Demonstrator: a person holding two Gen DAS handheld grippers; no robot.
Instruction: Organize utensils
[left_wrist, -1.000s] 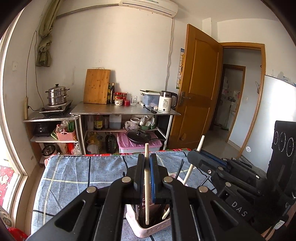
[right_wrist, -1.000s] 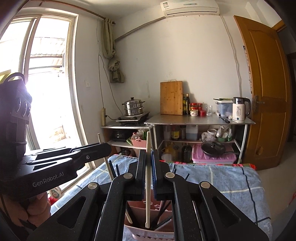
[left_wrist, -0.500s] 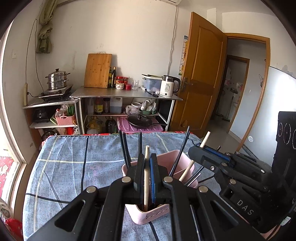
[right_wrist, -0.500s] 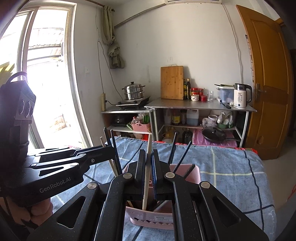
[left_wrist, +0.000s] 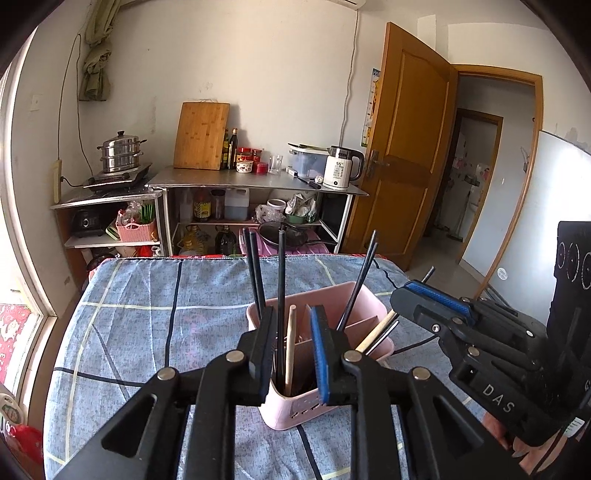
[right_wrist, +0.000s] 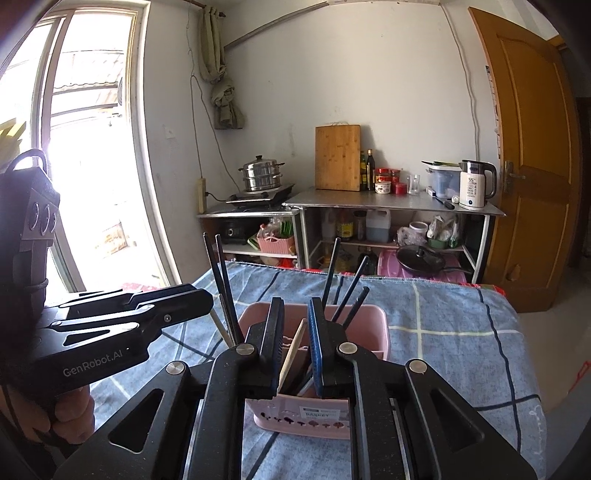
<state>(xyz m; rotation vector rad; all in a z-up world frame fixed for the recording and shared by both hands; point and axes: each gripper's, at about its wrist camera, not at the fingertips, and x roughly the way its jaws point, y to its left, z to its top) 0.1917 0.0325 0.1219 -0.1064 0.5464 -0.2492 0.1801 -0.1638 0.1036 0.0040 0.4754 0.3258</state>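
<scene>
A pink utensil basket (left_wrist: 354, 295) stands on the blue checked tablecloth; it also shows in the right wrist view (right_wrist: 373, 317). Several black chopsticks (left_wrist: 281, 280) and light wooden chopsticks stand in it. My left gripper (left_wrist: 293, 325) is open just above the basket, and a wooden chopstick (left_wrist: 290, 350) stands loose between its jaws, inside the basket. My right gripper (right_wrist: 295, 317) is open over the basket too, with a wooden chopstick (right_wrist: 291, 354) leaning free between its jaws. Each gripper shows in the other's view, the right one (left_wrist: 436, 314) and the left one (right_wrist: 147, 310).
The table (left_wrist: 147, 302) has a blue checked cloth. Behind it stand a metal shelf (left_wrist: 258, 181) with a cutting board, bottles and a kettle, a steamer pot (left_wrist: 120, 151) on a side shelf, a window (right_wrist: 74, 147) on the left and a wooden door (left_wrist: 402, 140) on the right.
Both grippers have opened and let go of their wooden chopsticks, which now stand in the basket. Both views have dropped lower, closer over the basket.
</scene>
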